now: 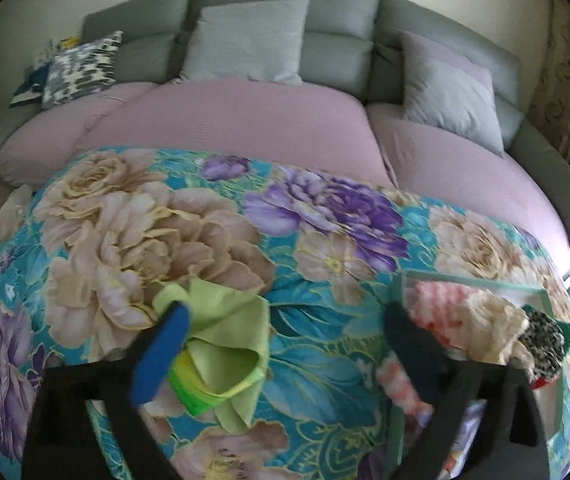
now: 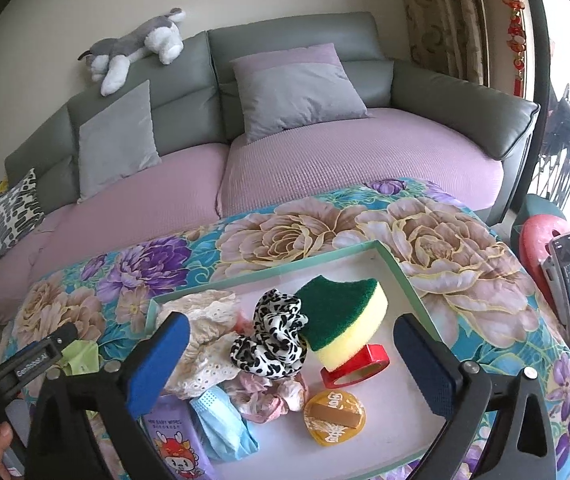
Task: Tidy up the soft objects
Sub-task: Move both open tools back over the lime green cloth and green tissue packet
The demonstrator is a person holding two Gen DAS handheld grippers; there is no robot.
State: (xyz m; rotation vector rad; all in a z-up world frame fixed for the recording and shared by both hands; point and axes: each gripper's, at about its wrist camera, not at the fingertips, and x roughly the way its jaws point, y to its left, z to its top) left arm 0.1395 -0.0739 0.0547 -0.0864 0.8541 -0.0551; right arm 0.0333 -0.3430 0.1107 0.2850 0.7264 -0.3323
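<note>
Floral cloth (image 2: 437, 236) covered the bench, which stood just in front of a sofa (image 2: 305, 40) with lilac seat covers. On that cloth lay a shallow tray (image 2: 401, 268) with a pale green rim, holding most of the soft things. A green and yellow sponge (image 2: 345, 316) leaned on a red tape dispenser (image 2: 361, 368), and a black and white spotted scrunchie (image 2: 277, 336) touched the sponge's left side. Left of the scrunchie sat a cream lace cloth (image 2: 205, 340), with a blue face mask (image 2: 225, 428) and a pack of baby wipes (image 2: 177, 448) near the tray's front edge. A crumpled pink fabric (image 2: 269, 396) lay between the mask and a round orange tin (image 2: 335, 414).

The right tool (image 2: 289, 364) hovered over the tray with its jaws spread wide and nothing between its pads; no pad touched the objects.

The left tool (image 1: 285, 356) was also spread wide and gripped nothing. A light green cloth (image 1: 221, 340) lay crumpled on the floral cloth, outside the tray and to its left, just beside the left tool's blue pad (image 1: 161, 356). The other finger of the left tool overlapped the tray's near corner in the view, by a pink and white knit piece (image 1: 433, 304).
</note>
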